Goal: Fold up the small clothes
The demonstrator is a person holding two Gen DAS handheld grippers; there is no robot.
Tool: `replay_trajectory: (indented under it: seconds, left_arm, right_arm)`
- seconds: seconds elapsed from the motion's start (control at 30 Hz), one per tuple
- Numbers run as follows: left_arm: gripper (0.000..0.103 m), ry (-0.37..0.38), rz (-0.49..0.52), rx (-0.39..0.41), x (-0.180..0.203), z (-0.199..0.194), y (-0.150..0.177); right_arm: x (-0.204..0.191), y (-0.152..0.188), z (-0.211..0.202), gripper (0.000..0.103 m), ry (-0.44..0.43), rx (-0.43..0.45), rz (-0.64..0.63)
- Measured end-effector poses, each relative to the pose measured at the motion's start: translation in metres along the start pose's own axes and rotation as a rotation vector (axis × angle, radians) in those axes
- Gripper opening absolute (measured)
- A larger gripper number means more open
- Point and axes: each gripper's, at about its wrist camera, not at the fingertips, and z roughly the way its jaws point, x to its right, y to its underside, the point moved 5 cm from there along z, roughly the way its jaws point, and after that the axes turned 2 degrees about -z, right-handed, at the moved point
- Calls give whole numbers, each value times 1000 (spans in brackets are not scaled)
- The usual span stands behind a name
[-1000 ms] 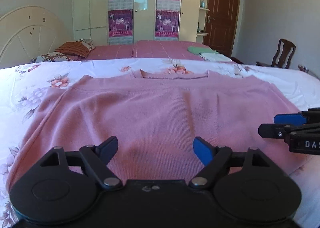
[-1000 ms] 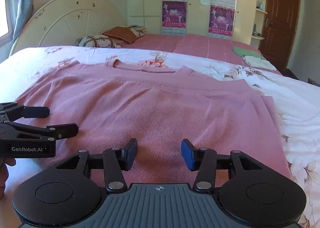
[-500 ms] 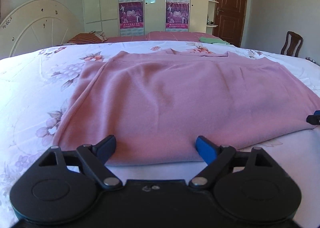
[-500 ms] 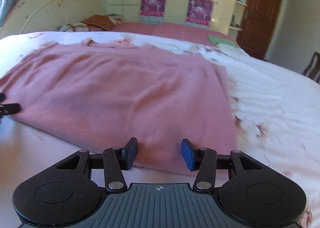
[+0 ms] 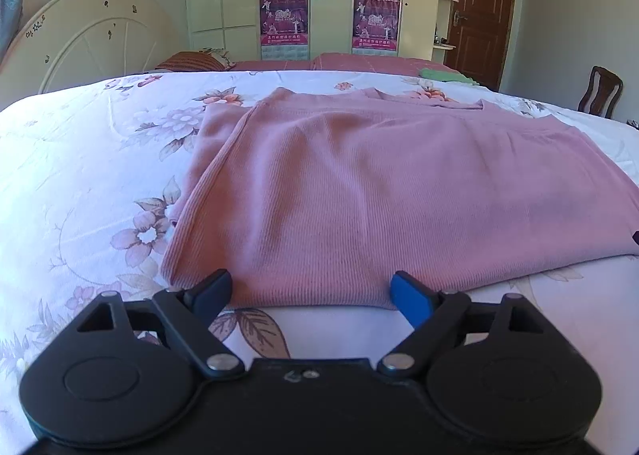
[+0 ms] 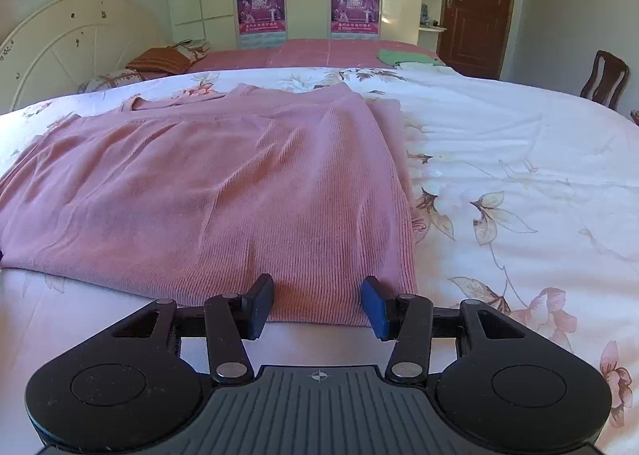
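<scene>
Pink sweater [image 5: 383, 191] spread flat on the floral bedsheet [image 5: 80, 183], neckline at the far side, near edge a thick doubled fold running across the foreground. Sleeve layers tucked under along both side edges — visible as stacked ribbed edges at its left in the left wrist view and at its right [image 6: 395, 183] in the right wrist view.

Left gripper [image 5: 311, 293] low at the near left corner of the sweater, jaws spread wide, fingertips level with the folded edge and nothing pinched between them. Right gripper [image 6: 317, 305] at the near right corner, jaws likewise apart though narrower, the fold lying between the blue pads; actual contact with the cloth not clear.

Beyond the sheet: a second bed with a dark pink cover [image 6: 303, 51], green folded cloth [image 6: 403, 55] on it, striped pillow [image 6: 163, 59] near the cream headboard [image 5: 96, 43]. Wardrobe with purple posters [image 5: 283, 17] behind, brown door [image 6: 477, 3] to the right, wooden chair [image 6: 605, 77] at the far right edge.
</scene>
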Motion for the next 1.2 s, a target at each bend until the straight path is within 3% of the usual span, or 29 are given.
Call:
replay_trajectory:
  seconds: [0.17, 0.27, 0.37, 0.43, 0.53, 0.7, 0.77, 0.87, 0.93, 1.03, 1.17, 1.2]
  left_arm:
    - [87, 13, 14, -18, -1, 0, -1]
    - [72, 27, -71, -43, -13, -20, -4]
    - [70, 124, -303, -36, -41, -39, 7]
    - [69, 194, -505, -56, -61, -31, 19]
    - [68, 249, -709, -2, -75, -24, 22]
    - [73, 254, -876, 40, -80, -3, 12]
    - [81, 268, -905, 52, -79, 5, 3]
    - [79, 279, -953, 63, -83, 18, -6]
    - [63, 273, -972, 67, -86, 26, -9]
    - [47, 288, -1047, 52, -88, 24, 2]
    - [47, 299, -992, 77, -81, 24, 6]
    - [46, 303, -1016, 82, -84, 30, 2]
  right_arm:
    - [-3, -1, 0, 48, 23, -16, 5]
    - [-4, -7, -7, 48, 43, -36, 9]
    - [-21, -21, -63, 47, -3, 155, -45]
    - [-31, -20, -84, 47, -35, 160, -57]
    - [-36, -14, -97, 47, -59, 146, -3]
    - [-50, -11, -111, 47, -79, 130, 61]
    - [-58, -15, -115, 47, -86, 130, 57]
    - [-67, -19, -120, 47, -90, 134, 41]
    - [-71, -21, -122, 47, -89, 134, 36]
    - [-72, -23, -124, 47, -89, 130, 47]
    - [-73, -24, -122, 47, -98, 117, 77]
    - [-74, -25, -118, 47, -99, 107, 86]
